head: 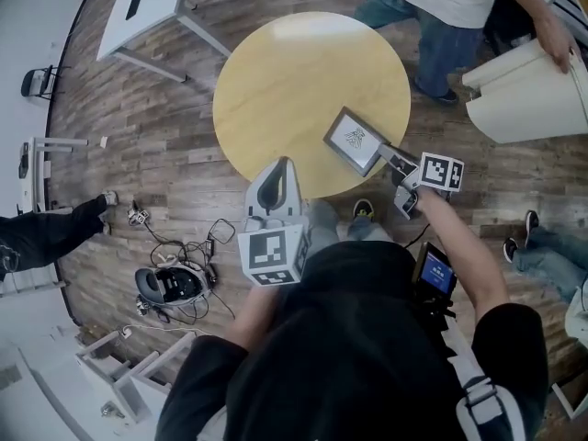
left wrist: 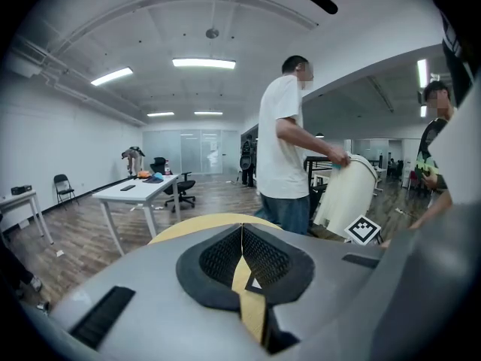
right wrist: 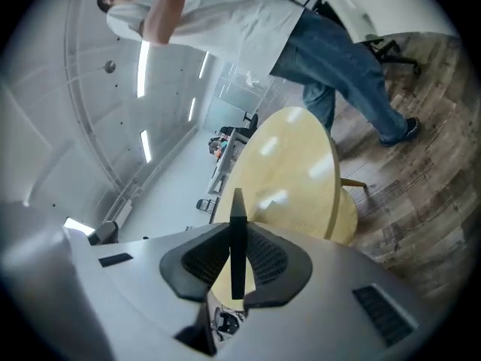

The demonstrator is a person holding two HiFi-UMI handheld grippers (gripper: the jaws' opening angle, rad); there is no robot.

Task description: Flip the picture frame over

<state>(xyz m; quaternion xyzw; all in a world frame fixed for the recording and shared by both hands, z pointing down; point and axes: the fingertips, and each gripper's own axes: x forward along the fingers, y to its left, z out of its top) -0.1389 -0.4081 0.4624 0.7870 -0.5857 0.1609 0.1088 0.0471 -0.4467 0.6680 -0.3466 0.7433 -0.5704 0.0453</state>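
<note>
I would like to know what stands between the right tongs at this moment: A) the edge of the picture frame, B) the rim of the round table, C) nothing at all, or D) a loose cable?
A: in the right gripper view the picture frame shows edge-on as a thin dark strip clamped between the pads, and the head view shows the right tongs at the frame's corner.

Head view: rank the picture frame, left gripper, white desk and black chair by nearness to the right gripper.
1. picture frame, clamped in the right gripper
2. left gripper, leftward at the table edge
3. white desk, upper left
4. black chair, far left
</note>
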